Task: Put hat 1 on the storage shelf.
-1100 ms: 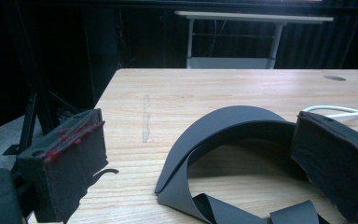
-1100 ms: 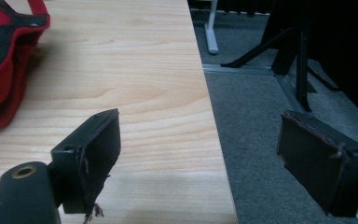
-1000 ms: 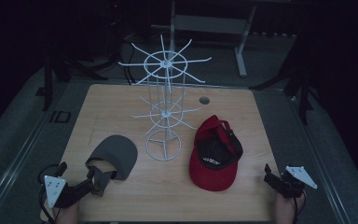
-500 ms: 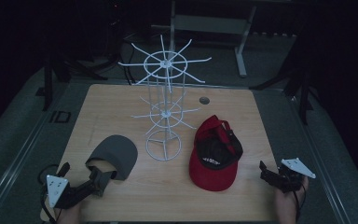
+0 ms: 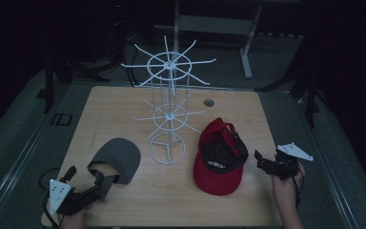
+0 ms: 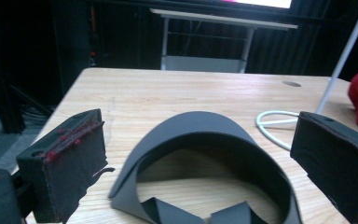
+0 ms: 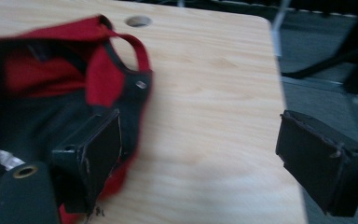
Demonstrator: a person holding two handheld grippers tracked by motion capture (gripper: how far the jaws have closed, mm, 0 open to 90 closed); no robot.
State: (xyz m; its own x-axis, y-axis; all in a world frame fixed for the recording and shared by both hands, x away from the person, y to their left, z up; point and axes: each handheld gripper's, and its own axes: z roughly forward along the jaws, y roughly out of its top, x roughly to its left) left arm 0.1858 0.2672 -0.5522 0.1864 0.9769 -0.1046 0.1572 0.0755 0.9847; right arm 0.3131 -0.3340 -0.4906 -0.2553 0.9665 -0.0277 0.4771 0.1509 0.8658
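A dark grey visor (image 5: 119,157) lies on the wooden table (image 5: 124,107) at the front left, its open back strap toward me. My left gripper (image 5: 89,177) stands open just behind it; in the left gripper view the visor (image 6: 200,133) sits between and just beyond the jaws of that gripper (image 6: 200,172). A red cap (image 5: 219,155) with a black lining lies upside down at the front right. My right gripper (image 5: 263,163) is open just right of the cap. In the right gripper view the cap (image 7: 74,79) lies by the left jaw of the gripper (image 7: 205,154), with nothing between the jaws.
A white wire display rack (image 5: 167,114) with spoke arms stands mid-table between the two hats; its base ring (image 6: 270,119) lies right of the visor. A round cable hole (image 5: 209,102) is at the back right. The table's right edge (image 7: 284,116) is close to my right gripper.
My left gripper has moved forward, up to the visor's back. My right gripper has shifted left toward the red cap. Both hats and the rack stayed put.
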